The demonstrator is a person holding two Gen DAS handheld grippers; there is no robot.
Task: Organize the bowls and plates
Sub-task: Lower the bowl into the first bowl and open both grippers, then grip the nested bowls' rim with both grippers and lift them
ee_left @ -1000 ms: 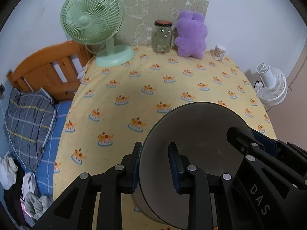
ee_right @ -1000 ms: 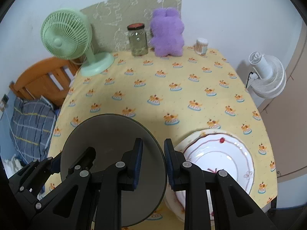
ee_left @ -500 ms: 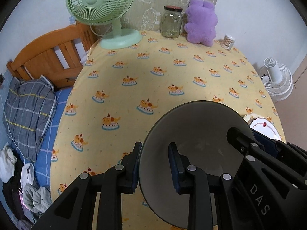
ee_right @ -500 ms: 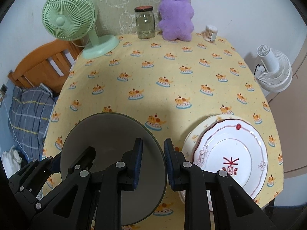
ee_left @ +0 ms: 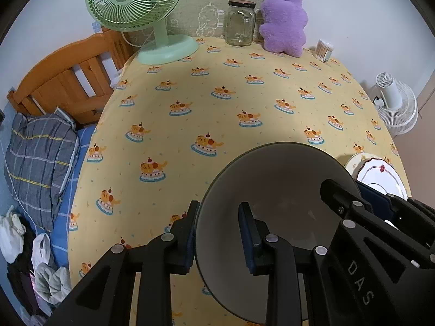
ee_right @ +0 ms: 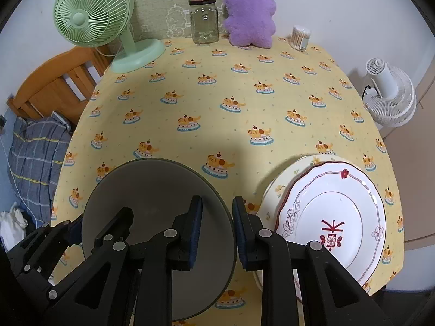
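Both grippers hold one grey bowl (ee_left: 280, 190) above the near part of the yellow cloth table (ee_left: 217, 87). My left gripper (ee_left: 217, 233) is shut on the bowl's left rim. My right gripper (ee_right: 216, 228) is shut on the bowl's right rim; the bowl (ee_right: 152, 195) shows at lower left in the right wrist view. A white plate with red trim (ee_right: 334, 217) lies on a cream plate (ee_right: 282, 179) at the table's near right, just right of the bowl. These plates (ee_left: 378, 174) peek out behind the bowl in the left wrist view.
At the table's back stand a green fan (ee_right: 108, 27), a glass jar (ee_right: 204, 21), a purple plush toy (ee_right: 250, 13) and a cotton swab tub (ee_right: 300, 36). A bed with wooden frame (ee_left: 62, 76) lies left. A white floor fan (ee_right: 388, 100) stands right.
Both grippers and the bowl have risen and tilted the view down. More of the table and the plates now shows. The grip on the bowl is unchanged.
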